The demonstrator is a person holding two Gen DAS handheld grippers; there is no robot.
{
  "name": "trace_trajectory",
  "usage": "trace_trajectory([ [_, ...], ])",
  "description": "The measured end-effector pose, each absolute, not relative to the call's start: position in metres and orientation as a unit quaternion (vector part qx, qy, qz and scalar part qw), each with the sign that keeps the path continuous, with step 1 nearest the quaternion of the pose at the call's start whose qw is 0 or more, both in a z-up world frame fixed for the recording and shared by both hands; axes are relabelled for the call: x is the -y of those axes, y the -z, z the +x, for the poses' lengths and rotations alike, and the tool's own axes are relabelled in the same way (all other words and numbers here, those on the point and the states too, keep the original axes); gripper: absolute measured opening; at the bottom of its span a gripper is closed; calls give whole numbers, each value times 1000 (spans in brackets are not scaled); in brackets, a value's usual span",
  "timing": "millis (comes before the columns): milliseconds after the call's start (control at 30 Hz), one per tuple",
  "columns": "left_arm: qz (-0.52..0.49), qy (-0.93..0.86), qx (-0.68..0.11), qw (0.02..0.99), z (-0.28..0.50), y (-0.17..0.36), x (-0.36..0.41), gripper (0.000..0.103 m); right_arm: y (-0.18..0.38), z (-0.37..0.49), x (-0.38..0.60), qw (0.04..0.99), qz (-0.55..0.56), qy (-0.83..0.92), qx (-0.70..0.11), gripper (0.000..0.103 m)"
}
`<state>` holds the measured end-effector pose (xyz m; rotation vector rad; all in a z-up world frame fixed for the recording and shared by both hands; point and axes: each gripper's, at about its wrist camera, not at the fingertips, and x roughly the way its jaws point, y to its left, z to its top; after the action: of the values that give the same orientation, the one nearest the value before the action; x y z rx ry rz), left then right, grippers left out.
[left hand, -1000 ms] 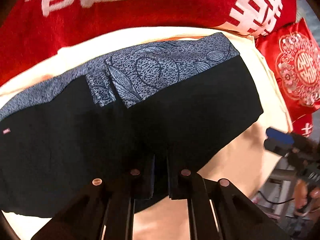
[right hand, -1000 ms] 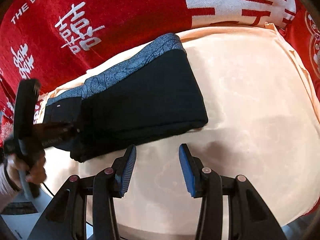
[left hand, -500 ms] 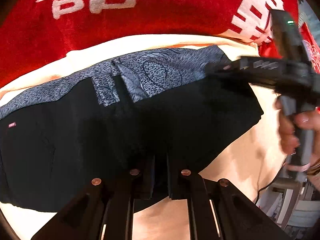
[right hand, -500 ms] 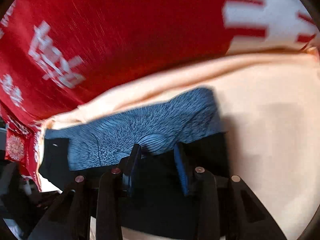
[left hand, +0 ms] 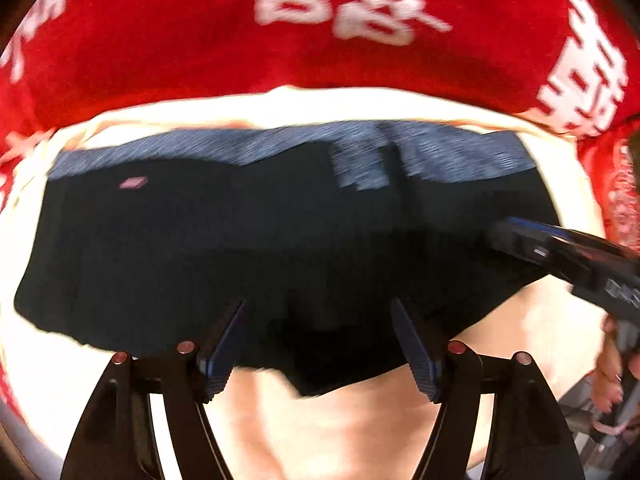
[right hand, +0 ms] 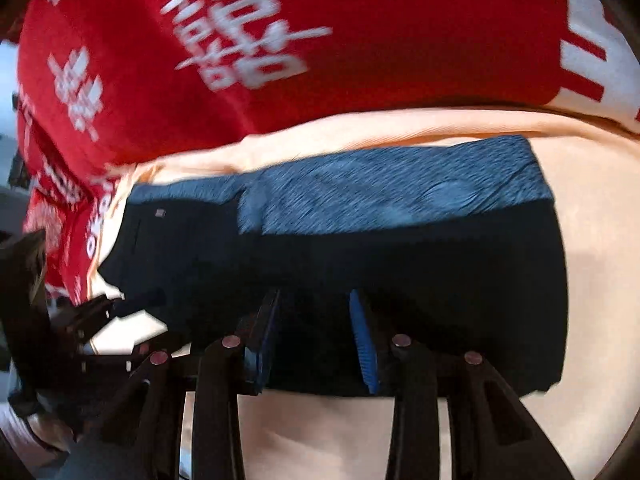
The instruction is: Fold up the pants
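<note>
Now your left tongs (left hand: 320, 340) gape wide and your right tongs (right hand: 316, 340) stand partly open, gripping nothing, both poised over the near hem of the folded pants (left hand: 260, 248) lying flat on the peach sheet (left hand: 360, 420), seemingly lined up for the next fold.

Red blanket (left hand: 160, 60) behind a peach sheet (right hand: 600, 240).
</note>
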<state>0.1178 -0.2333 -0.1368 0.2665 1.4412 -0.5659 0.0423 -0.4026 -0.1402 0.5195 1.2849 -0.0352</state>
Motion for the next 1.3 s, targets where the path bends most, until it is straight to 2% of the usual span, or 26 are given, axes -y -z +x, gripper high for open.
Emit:
trace_trajectory([
  [33, 120, 245, -654, 705, 119, 141, 225, 72, 139, 40, 393, 770, 224, 13, -597, 40],
  [167, 110, 213, -674, 699, 120, 152, 198, 72, 126, 35, 352, 794, 117, 7, -597, 54],
  [367, 97, 192, -686, 695, 120, 164, 173, 72, 137, 37, 302, 804, -52, -23, -592, 54],
  [400, 94, 190, -687, 696, 121, 166, 171, 72, 143, 40, 299, 802, -69, -18, -593, 51],
  [433, 91, 187, -688, 696, 122, 167, 169, 72, 149, 44, 297, 797, -74, -17, -599, 42],
  [467, 89, 183, -689, 695, 123, 168, 166, 72, 155, 50, 299, 788, -51, -32, -612, 9],
  [533, 84, 178, -690, 697, 124, 169, 159, 73, 154, 59, 306, 784, -7, -36, -619, 3],
  [600, 80, 175, -688, 700, 125, 170, 150, 74, 147, 63, 303, 787, 22, -56, -615, 3],
  [767, 72, 152, -696, 698, 130, 176, 140, 74, 150, 68, 274, 781, -1, -72, -620, 3],
  [833, 70, 143, -694, 702, 132, 176, 133, 74, 147, 68, 279, 786, 4, -43, -617, 4],
  [867, 72, 140, -694, 702, 132, 177, 131, 74, 143, 69, 289, 788, 13, -21, -615, 8],
  [933, 75, 135, -697, 700, 133, 180, 127, 74, 135, 69, 305, 793, 18, 7, -609, 35],
  [967, 74, 136, -697, 700, 132, 180, 127, 74, 133, 70, 311, 794, 18, 14, -608, 64],
  [1000, 73, 136, -696, 702, 132, 180, 125, 74, 129, 68, 320, 797, 21, 24, -604, 71],
  [1067, 75, 134, -693, 705, 135, 181, 123, 74, 128, 72, 331, 795, 37, 34, -605, 70],
  [1167, 73, 134, -693, 704, 135, 182, 121, 74, 137, 80, 348, 777, 91, 60, -620, 54],
  [1300, 77, 135, -693, 704, 131, 186, 116, 74, 160, 91, 352, 756, 133, 77, -637, 53],
])
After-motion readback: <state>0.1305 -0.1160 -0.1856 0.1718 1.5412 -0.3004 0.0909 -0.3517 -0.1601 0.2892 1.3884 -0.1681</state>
